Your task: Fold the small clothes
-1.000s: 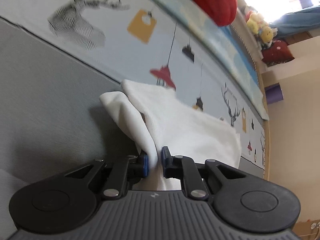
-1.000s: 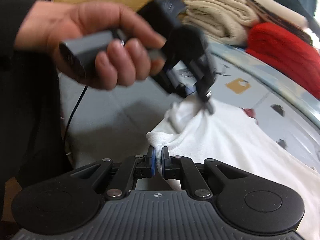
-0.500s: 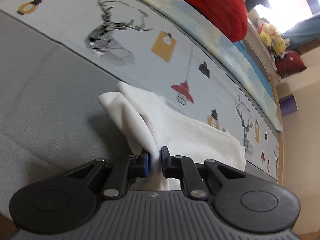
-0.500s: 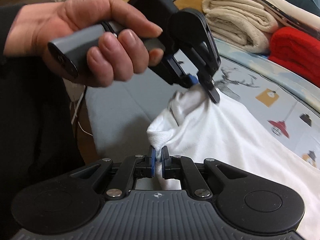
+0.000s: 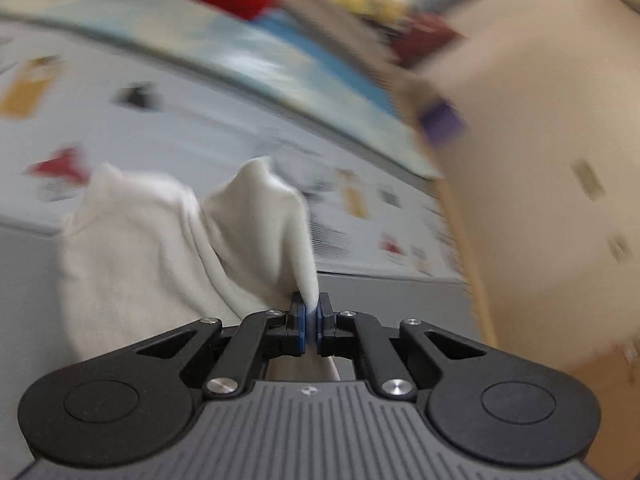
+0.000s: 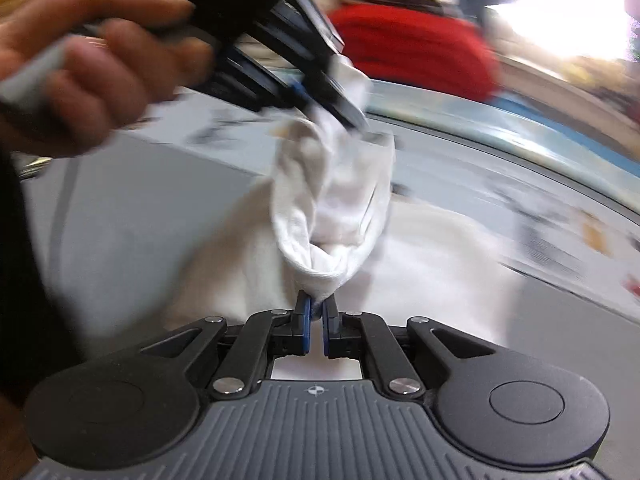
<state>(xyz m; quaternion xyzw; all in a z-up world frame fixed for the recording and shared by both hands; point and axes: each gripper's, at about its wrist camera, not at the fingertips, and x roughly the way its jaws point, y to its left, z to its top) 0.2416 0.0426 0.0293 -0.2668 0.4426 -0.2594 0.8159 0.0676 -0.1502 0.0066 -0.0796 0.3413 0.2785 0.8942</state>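
- Left gripper has its blue pads pinched down on a fold of the white garment. The log-free read from the view: cloth runs up from the jaws toward 12 o'clock and drapes off to 9 o'clock, and the jaws are closing tighter on it.
- Right gripper is clamped on a hemmed edge of the same white garment, which bunches up in a loop right above the fingertips.
- In the right wrist view the left hand sits at 10 o'clock, wrapped round its gripper's handle, that claw biting the cloth near 12 o'clock.
- So the garment hangs stretched between both claws, its lower part lying on the gray bed surface.
- Printed sheet with little lamp motifs runs behind, and a red blanket sits at 1 o'clock.
- Everything's pretty blurry, so finer details I can't tell.
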